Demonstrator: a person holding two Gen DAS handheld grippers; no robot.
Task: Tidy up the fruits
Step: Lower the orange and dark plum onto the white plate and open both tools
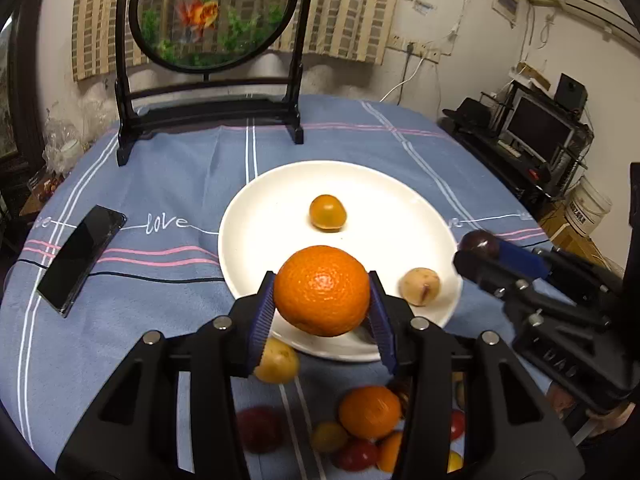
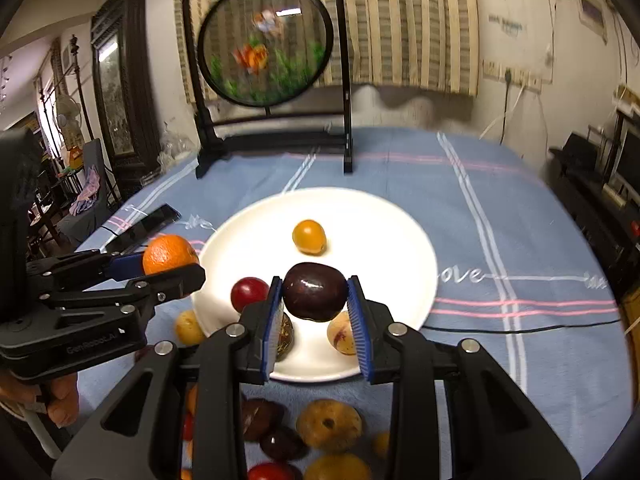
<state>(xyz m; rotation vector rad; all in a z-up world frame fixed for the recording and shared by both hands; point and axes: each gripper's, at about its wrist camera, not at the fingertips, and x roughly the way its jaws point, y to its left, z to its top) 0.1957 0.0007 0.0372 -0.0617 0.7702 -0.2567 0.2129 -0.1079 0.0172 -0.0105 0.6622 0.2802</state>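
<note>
My left gripper [image 1: 322, 294] is shut on an orange [image 1: 322, 290] and holds it over the near edge of the white plate [image 1: 280, 188]. My right gripper [image 2: 315, 300] is shut on a dark plum [image 2: 315, 291] above the plate's near part [image 2: 384, 232]; it shows at the right of the left wrist view [image 1: 480, 250]. On the plate lie a small yellow-orange fruit [image 1: 327, 213], a pale tan fruit [image 1: 419, 286] and a red fruit [image 2: 249, 294]. Several loose fruits [image 1: 370, 412] lie on the cloth in front of the plate.
A blue striped tablecloth [image 1: 180, 168] covers the round table. A black phone [image 1: 80, 258] lies to the left of the plate. A framed round goldfish screen [image 1: 212, 12] stands on a black stand at the back. Shelves and a monitor [image 1: 540, 128] are beyond the right edge.
</note>
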